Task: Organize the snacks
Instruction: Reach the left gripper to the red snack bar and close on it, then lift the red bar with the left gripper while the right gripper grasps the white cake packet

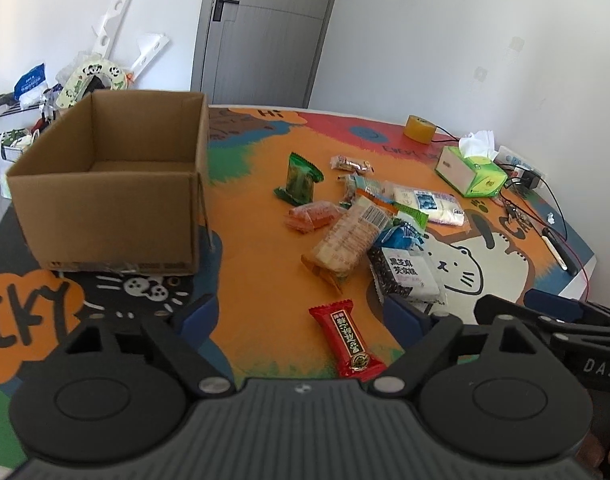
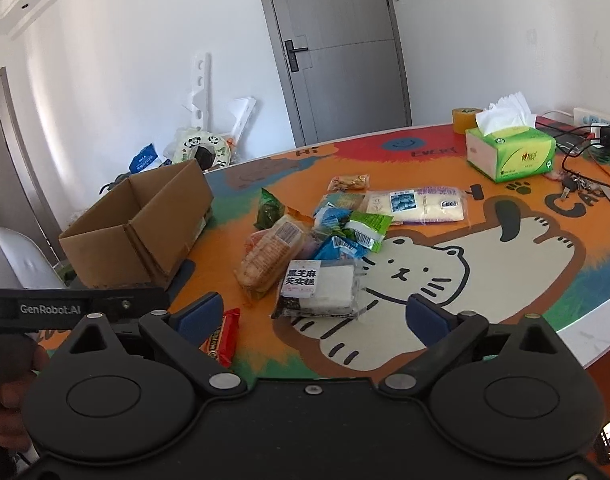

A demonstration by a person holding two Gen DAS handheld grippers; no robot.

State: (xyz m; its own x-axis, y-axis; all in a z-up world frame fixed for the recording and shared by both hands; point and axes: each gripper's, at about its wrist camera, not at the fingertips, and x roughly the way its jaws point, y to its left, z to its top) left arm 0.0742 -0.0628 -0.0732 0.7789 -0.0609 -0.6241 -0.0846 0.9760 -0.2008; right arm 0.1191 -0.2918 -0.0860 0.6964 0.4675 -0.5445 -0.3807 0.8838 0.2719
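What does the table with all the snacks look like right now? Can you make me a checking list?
Surface: table under a bright cartoon cat cover.
Job's things: cardboard box open, nothing seen inside; snack pile loose beside it; red snack bar lying apart, nearest.
Clutter: tissue box, tape roll, keys.
Grippers: left gripper open over the red bar; right gripper open, holding nothing.
Cables: black and red wires at the table's right edge.
Surroundings: grey door shut; bags against the wall.
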